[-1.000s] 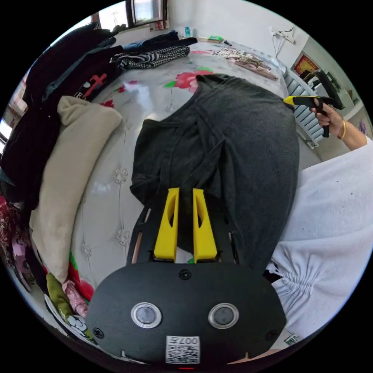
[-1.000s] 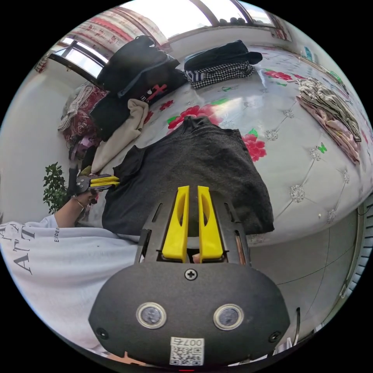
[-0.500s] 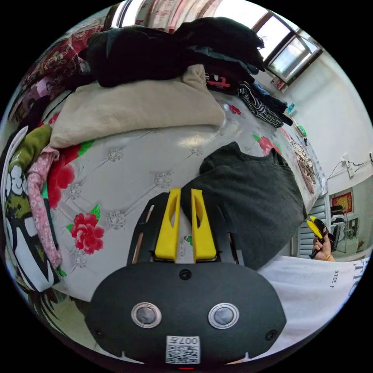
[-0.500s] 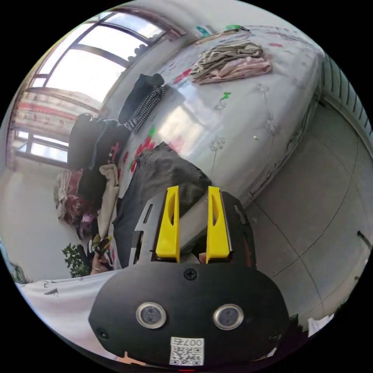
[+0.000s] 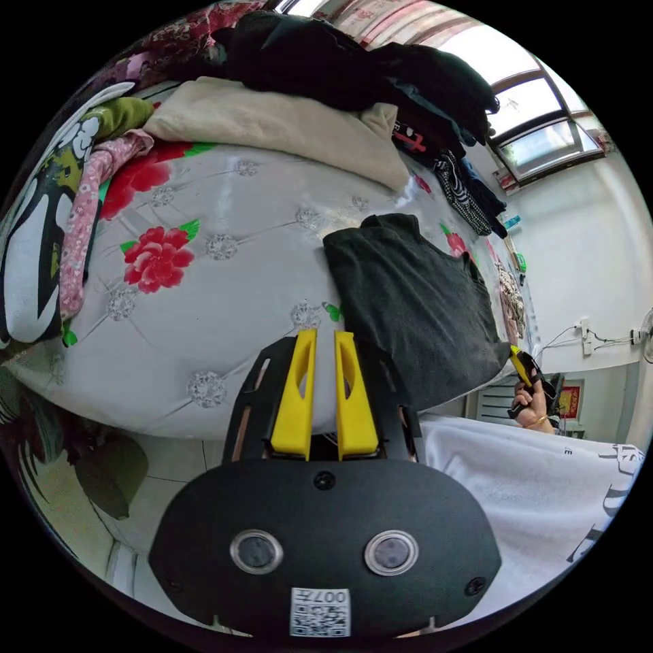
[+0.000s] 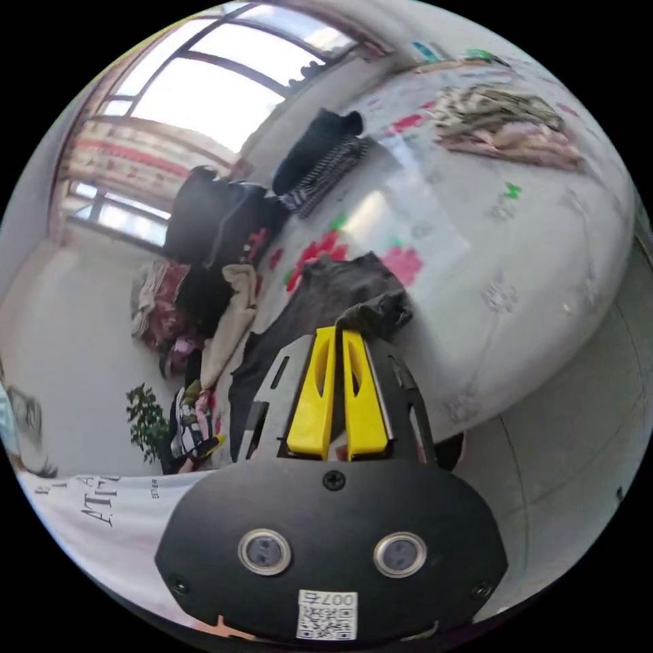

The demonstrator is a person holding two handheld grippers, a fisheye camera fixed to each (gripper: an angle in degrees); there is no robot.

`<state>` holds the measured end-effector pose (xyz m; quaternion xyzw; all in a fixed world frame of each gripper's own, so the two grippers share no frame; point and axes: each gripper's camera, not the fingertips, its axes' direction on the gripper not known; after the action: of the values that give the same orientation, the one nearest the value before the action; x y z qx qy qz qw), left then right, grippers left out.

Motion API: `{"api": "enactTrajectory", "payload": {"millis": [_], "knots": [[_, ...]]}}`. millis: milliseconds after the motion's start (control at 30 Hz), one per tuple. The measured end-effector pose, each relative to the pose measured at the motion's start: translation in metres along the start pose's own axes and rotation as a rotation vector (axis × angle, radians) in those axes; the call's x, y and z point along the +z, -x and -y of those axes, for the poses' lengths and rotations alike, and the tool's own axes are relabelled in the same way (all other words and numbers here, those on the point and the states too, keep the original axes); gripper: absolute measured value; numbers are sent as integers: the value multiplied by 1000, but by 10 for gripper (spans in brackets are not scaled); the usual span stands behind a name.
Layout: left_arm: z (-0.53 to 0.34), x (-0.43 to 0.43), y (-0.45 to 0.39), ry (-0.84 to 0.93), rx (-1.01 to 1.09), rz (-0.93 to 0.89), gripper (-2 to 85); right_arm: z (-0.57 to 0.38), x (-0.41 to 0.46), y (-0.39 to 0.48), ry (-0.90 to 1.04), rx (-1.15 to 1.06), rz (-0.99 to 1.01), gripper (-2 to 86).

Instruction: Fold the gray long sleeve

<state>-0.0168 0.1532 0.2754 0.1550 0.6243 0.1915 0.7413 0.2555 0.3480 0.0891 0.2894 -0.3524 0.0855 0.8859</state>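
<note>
Left gripper (image 5: 317, 335): in the left gripper view its yellow jaws stand at a narrow gap with nothing between them, held over the near edge of the bed, apart from the garment.
Right gripper (image 6: 338, 333): in the right gripper view its jaws are almost together; a bunched dark corner of the garment lies right at the tips, but whether they pinch it I cannot tell. In the left gripper view the same gripper (image 5: 522, 364) sits at about 3 o'clock, in a hand (image 5: 534, 401), at the far corner of the garment.
Person: a white sleeve (image 5: 544, 476) runs across the lower right of the left gripper view, toward 4 o'clock.
Gray long sleeve (image 5: 415, 306): spread flat on the bed, just beyond the left gripper at about 1 o'clock; in the right gripper view it lies at 12 o'clock from the jaws.
Bed (image 5: 224, 326): pale tufted cover printed with red flowers; no containers on it, the clothes lie loose.
Cream garment (image 5: 286, 129): beyond the gray one, at 11 o'clock, under a heap of black clothes (image 5: 354, 61).
Striped and pink pile (image 6: 510, 126): far side of the bed, at 1 o'clock in the right gripper view.
Plant (image 6: 146, 422): by the wall at 9 o'clock.
</note>
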Motion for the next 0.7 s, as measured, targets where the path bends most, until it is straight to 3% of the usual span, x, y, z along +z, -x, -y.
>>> {"api": "enactTrajectory", "payload": {"millis": [167,333,433,500,600,700], "knots": [[-11,-4,13,-19,-20,-17,50,-4,44,176,229,-688,145,0],[-23,-7,29,-38,-55,-71,54,-90,125,268,571,-1045,317,7],[-29,-5,39,-32,-72,-119,66,-135,184,272,804,-1033,323,24],[-32,-2,45,-13,-74,-151,78,-143,198,264,860,-1020,273,33],[-33,3,49,0,-62,-207,90,-116,188,238,774,-911,200,48],[-27,11,45,21,-27,-306,115,-68,165,178,627,-613,145,67]]}}
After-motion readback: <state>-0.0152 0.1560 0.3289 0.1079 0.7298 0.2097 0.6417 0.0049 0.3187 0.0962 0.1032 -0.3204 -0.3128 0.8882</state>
